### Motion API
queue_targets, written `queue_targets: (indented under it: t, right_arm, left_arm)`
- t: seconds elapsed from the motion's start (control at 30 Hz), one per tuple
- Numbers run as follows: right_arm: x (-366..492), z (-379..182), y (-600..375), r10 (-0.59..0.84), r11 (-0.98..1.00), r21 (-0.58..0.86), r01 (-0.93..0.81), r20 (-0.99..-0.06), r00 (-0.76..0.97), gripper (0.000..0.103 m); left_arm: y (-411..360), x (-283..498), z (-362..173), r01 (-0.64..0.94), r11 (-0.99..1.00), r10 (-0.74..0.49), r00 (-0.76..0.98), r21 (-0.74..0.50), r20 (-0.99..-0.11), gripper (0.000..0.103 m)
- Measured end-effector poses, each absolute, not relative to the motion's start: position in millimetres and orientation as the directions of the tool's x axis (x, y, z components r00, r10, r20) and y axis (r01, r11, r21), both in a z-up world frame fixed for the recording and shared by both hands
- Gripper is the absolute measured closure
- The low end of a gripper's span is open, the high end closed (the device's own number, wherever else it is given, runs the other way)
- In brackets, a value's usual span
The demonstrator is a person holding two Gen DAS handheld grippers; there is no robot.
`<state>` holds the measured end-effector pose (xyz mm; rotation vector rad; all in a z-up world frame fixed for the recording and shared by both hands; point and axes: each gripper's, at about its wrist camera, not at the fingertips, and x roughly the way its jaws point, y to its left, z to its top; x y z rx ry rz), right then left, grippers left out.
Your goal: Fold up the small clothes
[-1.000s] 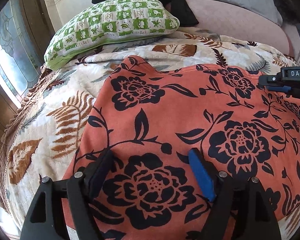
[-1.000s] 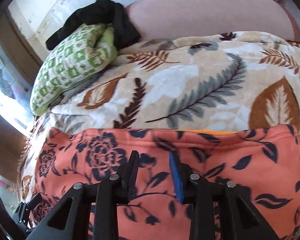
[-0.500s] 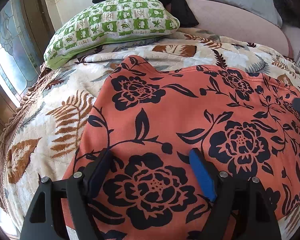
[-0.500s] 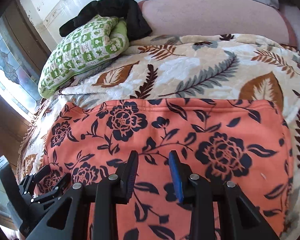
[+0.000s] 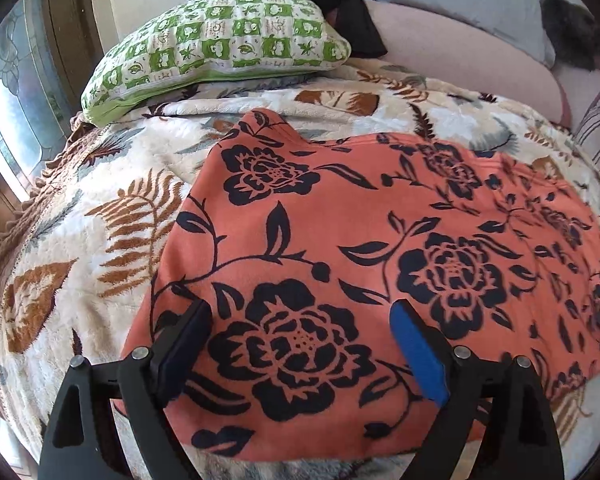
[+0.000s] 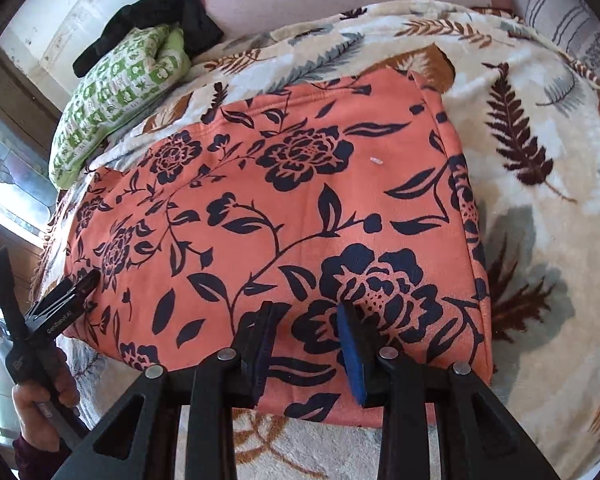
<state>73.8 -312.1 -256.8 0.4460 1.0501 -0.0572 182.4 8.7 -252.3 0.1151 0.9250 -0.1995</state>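
Right claw (image 6: 306, 344) just pulled back off the far hem, so the cloth (image 6: 300, 208) lies folded flat ahead. Both claws released, left claw (image 5: 300, 344) too, so this fold looks done.

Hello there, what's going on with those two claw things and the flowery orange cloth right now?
Left gripper open, right gripper open, neither holding anything. Orange floral garment lies flat on leaf-print blanket. Nothing on top of it.

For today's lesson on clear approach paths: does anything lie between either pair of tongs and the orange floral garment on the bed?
Nothing visible does. The left tongs and right tongs are both open directly over the near edge of the orange floral garment, which lies flat on the leaf-print blanket. The green pillow sits well beyond it.
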Motion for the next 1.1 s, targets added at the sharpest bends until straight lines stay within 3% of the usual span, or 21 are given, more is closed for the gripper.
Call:
queue_targets:
  t: [0.07,0.17,0.27,0.43,0.63,0.8,0.97,1.03,1.1]
  right_arm:
    - [67.8,-247.6,-308.5,0.178,0.908,0.353,0.226,-0.813,0.554,0.068]
    - [68.9,-240.8,-296.2,0.231,0.907,0.388,0.166,-0.786,0.574,0.068]
    - [78.4,-253.0,-264.7,0.301,0.907,0.409,0.101,-0.798,0.522,0.068]
    - [94.0,-264.4,-233.7,0.266,0.94,0.335,0.068,-0.842,0.47,0.067]
    - [94.0,-243.0,-221.9,0.389,0.898,0.439,-0.039,-0.746,0.54,0.067]
    - [102.2,-266.1,-192.8,0.421,0.897,0.434,-0.078,-0.791,0.444,0.066]
    - [91.4,-253.7,-210.3,0.481,0.852,0.519,-0.06,-0.735,0.477,0.066]
    - [85.1,-248.7,-224.5,0.507,0.824,0.565,-0.038,-0.706,0.494,0.066]
    - [75.9,-246.4,-243.3,0.546,0.776,0.631,-0.01,-0.664,0.51,0.066]
  left_arm:
    - [17.0,172.0,-245.7,0.224,0.975,-0.139,0.597,-0.002,-0.79,0.012]
    - [31.7,165.7,-247.2,0.172,0.982,-0.045,0.615,0.079,-0.787,0.012]
    - [52.4,171.7,-260.2,0.121,0.989,0.0,0.572,0.084,-0.82,0.012]
    - [74.0,185.7,-269.3,0.09,0.993,-0.107,0.48,-0.072,-0.871,0.008]
    - [100.8,175.4,-242.1,0.011,0.983,-0.162,0.542,-0.186,-0.825,0.009]
    - [120.5,171.5,-250.6,-0.058,0.981,-0.133,0.497,-0.186,-0.858,0.009]
    - [133.6,161.5,-259.1,-0.063,0.947,-0.252,0.457,-0.314,-0.853,0.01]
    - [133.6,159.1,-260.2,-0.052,0.935,-0.289,0.458,-0.35,-0.841,0.017]
    - [132.8,161.9,-266.6,-0.046,0.916,-0.341,0.431,-0.398,-0.835,0.039]
